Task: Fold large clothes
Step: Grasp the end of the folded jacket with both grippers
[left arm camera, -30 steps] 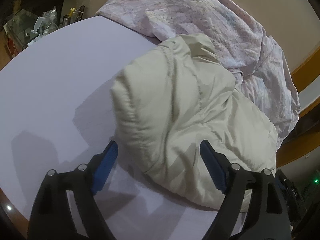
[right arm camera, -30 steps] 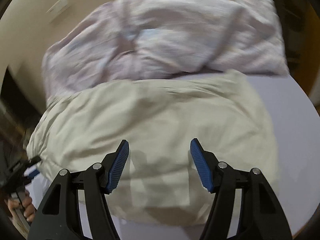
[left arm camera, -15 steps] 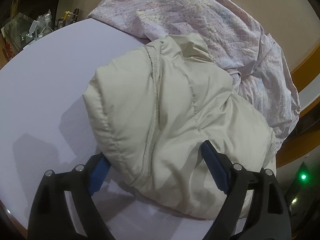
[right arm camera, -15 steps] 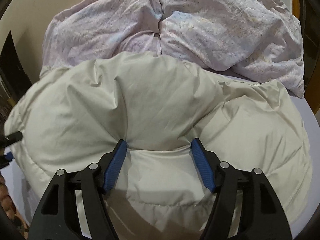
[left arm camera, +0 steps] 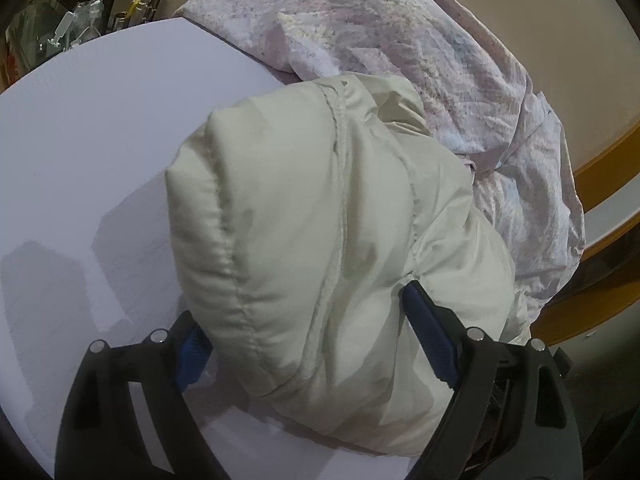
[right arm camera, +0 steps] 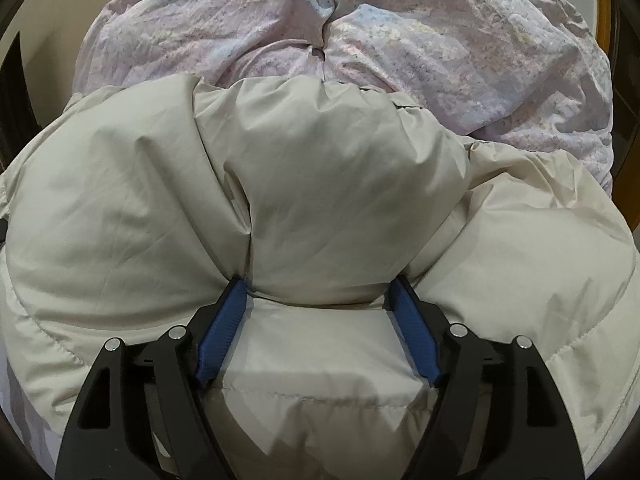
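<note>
A puffy cream padded jacket lies bunched on the pale lilac table. My left gripper is open with its jaws straddling the jacket's near edge, fabric bulging between them. In the right wrist view the same jacket fills the frame. My right gripper is open, its blue pads pressed into a thick fold of the jacket that sits between them.
A crumpled pink floral quilt lies behind the jacket at the table's far side and shows in the right wrist view too. Bottles and clutter stand beyond the table's far left edge. A wooden rail runs at the right.
Both grippers have moved forward into the jacket. The jacket now sits between each pair of jaws and has bunched up higher, where a second ago it lay ahead of them.
</note>
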A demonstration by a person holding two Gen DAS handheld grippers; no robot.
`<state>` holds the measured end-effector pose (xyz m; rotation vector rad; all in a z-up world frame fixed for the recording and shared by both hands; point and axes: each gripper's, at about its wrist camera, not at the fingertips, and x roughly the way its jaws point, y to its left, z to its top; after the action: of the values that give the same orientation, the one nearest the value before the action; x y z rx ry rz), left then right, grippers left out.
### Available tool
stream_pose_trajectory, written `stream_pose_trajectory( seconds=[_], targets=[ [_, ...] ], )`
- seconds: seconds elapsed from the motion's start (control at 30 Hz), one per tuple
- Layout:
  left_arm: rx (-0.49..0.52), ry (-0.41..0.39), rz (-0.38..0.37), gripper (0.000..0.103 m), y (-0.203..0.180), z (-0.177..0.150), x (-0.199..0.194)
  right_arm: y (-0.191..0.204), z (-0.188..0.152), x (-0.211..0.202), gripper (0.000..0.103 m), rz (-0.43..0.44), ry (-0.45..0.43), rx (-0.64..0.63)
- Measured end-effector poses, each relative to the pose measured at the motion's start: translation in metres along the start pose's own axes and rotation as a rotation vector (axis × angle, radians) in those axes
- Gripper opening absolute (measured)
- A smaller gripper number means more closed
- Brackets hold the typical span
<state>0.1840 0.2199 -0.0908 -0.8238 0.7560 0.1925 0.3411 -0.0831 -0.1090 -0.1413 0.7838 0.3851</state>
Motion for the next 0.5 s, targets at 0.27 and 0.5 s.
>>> stream_pose_trajectory(
  seconds=[0.27, 0.5],
  targets=[
    [-0.057, -0.001, -0.025, 0.088, 0.005, 0.005, 0.015, 0.000, 0.000, 0.001, 0.076, 0.003, -0.003, 0.010],
    [-0.104, -0.012, -0.054, 0.080, 0.008, 0.007, 0.018, 0.000, 0.000, 0.001, 0.076, -0.001, -0.012, 0.003]
  ],
)
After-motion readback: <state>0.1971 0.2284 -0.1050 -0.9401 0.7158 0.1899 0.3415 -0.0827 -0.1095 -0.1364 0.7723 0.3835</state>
